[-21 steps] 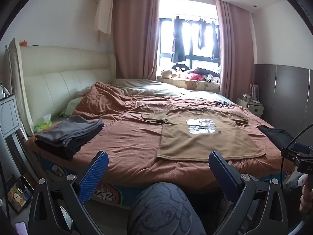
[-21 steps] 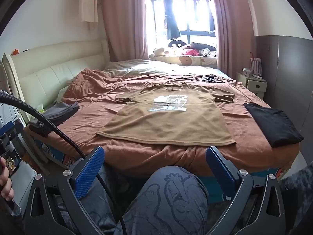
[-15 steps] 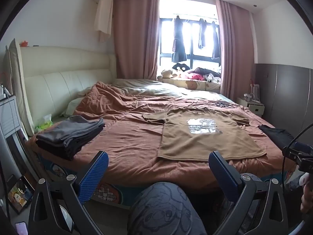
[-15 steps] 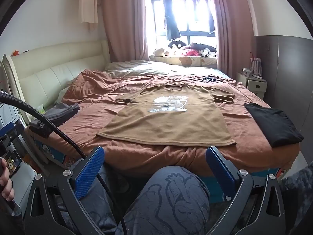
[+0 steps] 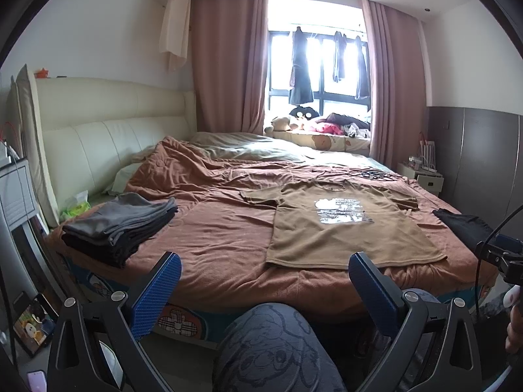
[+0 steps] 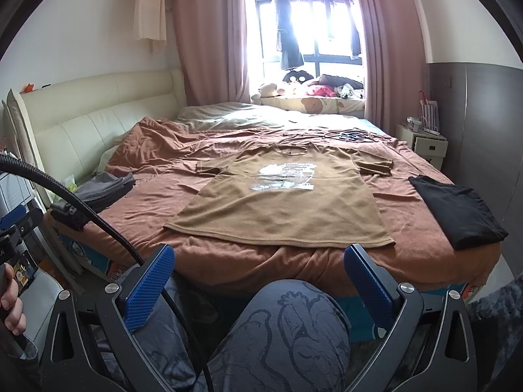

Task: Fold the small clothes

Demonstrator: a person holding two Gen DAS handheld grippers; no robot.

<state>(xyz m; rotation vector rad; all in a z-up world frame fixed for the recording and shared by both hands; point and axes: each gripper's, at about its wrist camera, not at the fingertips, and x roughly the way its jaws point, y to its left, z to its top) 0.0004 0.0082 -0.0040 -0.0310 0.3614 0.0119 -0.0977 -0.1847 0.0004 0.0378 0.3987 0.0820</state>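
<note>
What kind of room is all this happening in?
A bedroom in a home, most likely. A wide bed with a rumpled rust-brown blanket fills it, backed by a cream padded headboard, with pink curtains at the window and a tan printed T-shirt spread flat for folding.

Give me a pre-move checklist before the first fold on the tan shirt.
1. Shirt spread flat, print up, on the blanket: ok.
2. Both sleeves laid out to the sides: ok.
3. Left gripper open and empty: ok.
4. Right gripper open and empty: ok.
5. Black garment clear of the shirt: ok, apart to the right.
6. Folded grey stack clear of the shirt: ok, apart to the left.
</note>
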